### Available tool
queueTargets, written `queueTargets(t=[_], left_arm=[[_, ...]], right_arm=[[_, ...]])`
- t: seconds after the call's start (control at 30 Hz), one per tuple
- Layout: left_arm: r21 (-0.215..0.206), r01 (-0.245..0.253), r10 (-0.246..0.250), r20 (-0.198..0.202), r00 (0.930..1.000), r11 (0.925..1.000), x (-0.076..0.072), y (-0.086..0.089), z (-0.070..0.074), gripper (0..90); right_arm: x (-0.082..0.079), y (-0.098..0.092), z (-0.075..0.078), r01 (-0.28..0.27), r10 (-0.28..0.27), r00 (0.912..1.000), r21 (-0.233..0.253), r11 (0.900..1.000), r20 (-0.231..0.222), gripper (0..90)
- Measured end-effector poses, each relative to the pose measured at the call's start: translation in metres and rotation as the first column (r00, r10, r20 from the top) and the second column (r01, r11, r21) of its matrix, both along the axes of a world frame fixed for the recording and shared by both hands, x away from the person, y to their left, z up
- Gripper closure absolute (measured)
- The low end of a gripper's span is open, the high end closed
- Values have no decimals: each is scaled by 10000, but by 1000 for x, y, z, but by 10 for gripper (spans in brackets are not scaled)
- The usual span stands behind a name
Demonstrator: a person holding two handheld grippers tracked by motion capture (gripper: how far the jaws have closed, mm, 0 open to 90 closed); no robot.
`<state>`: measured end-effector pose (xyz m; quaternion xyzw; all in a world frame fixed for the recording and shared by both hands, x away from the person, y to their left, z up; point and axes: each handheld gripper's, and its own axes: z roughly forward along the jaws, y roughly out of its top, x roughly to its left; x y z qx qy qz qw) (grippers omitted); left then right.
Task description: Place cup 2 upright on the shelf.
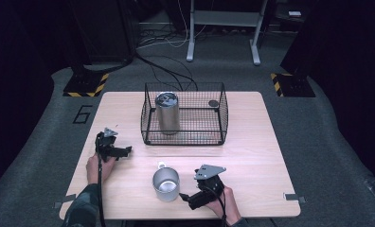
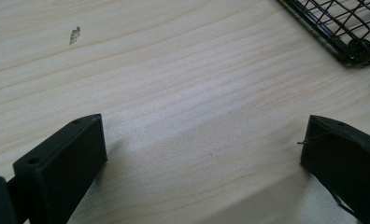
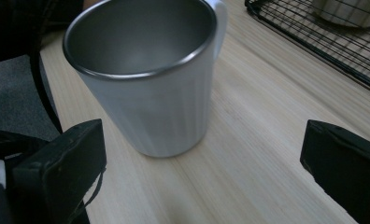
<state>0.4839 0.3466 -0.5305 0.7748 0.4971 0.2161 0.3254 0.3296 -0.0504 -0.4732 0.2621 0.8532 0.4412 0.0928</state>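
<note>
A silver metal mug (image 1: 165, 183) (image 3: 148, 74) stands upright and empty near the table's front edge, its handle turned away toward the basket. My right gripper (image 1: 184, 196) (image 3: 202, 154) sits just right of the mug, open, jaws wide apart with the mug ahead of them and not touched. My left gripper (image 1: 128, 151) (image 2: 204, 149) rests at the table's left side, open over bare wood. A black wire basket (image 1: 184, 114) stands at the table's middle back and holds a tall steel canister (image 1: 167, 112) upright in its left half.
A small dark round object (image 1: 213, 102) lies in the basket's far right corner. The basket's corner (image 2: 356, 32) shows at the upper right of the left gripper view. The wooden table (image 1: 252, 142) has bare room on its right. Cables and a stand lie on the floor behind.
</note>
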Motion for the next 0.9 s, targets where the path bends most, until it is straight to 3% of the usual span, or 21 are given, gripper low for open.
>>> queueTargets(t=[0.43, 0.9], left_arm=[[36, 11, -11, 12, 10000, 10000, 0, 0, 0, 1], [29, -17, 17, 24, 10000, 10000, -1, 0, 0, 2]], right_arm=[[2, 41, 3, -782, 783, 9969, -49, 9969, 126, 0], [6, 62, -2, -827, 834, 9963, -370, 9959, 183, 23]])
